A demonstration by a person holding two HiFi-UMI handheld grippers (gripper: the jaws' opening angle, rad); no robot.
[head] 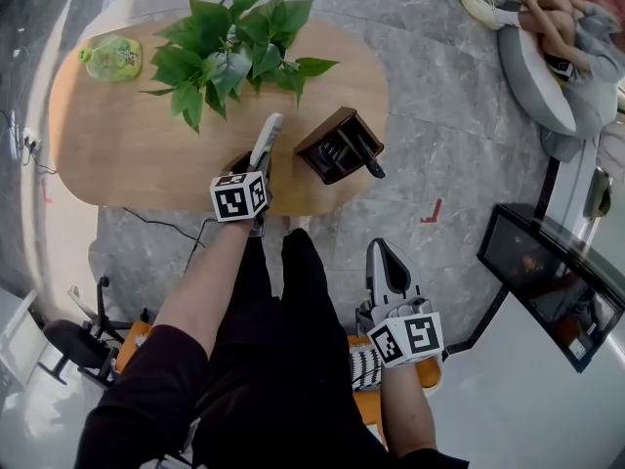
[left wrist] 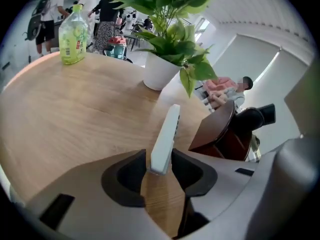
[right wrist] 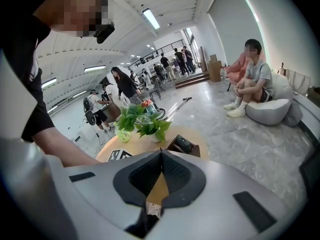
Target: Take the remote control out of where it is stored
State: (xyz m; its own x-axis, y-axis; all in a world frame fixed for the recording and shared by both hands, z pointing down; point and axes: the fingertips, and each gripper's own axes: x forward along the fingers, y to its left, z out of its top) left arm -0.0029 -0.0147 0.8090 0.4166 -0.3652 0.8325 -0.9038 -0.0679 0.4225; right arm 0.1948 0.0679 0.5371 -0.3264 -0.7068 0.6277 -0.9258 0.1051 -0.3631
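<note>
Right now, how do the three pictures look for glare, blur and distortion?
Head view: sharp, evenly lit, the fisheye bowing the table edge, pale reflections on the floor. Left gripper view: remote crisp, corners vignetted dark, the bright wall at right washed out. Right gripper view: strong barrel distortion, ceiling lights blown out.

On the table (head: 117,159), holder (head: 335,147) right of remote control (head: 266,143), plant (head: 234,47) behind.

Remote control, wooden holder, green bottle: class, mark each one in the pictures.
Remote control (left wrist: 166,134), left gripper view, middle of its white side edge.
Wooden holder (head: 327,130), head view, its brown outer wall.
Green bottle (left wrist: 73,36), left gripper view, middle of its body.
</note>
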